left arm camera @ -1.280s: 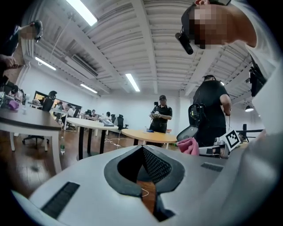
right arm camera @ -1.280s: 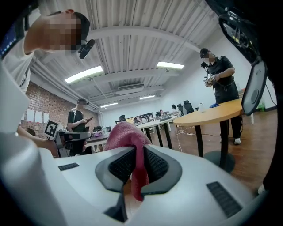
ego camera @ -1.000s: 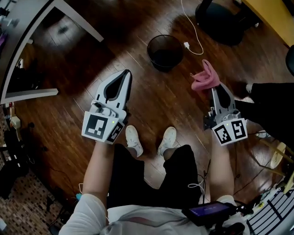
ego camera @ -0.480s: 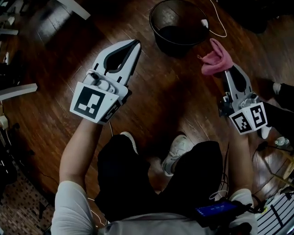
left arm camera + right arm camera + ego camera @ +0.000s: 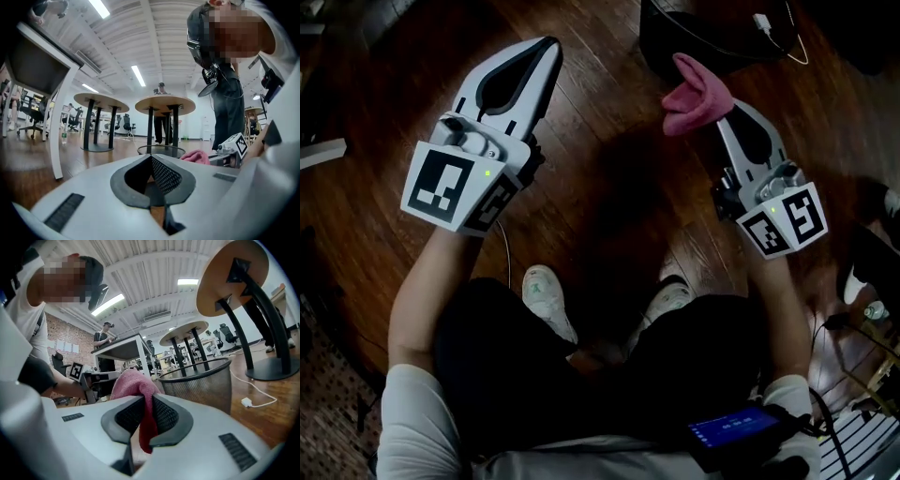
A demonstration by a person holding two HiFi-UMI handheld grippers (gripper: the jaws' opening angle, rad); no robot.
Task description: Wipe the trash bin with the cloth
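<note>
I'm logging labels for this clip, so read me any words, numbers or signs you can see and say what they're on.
No words or numbers can be read.
The cube on the left gripper and the cube on the right gripper: black-and-white square patterns, no letters.
The screen at the person's waist: blue lines, too small to read.
The pinned-up sheets in the right gripper view: too small to read.

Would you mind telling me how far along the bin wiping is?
Done: the right gripper is shut on the pink cloth. In hand: holding it up near the mesh trash bin, seemingly not touching. Remaining: all the wiping; the left gripper is shut and empty.
</note>
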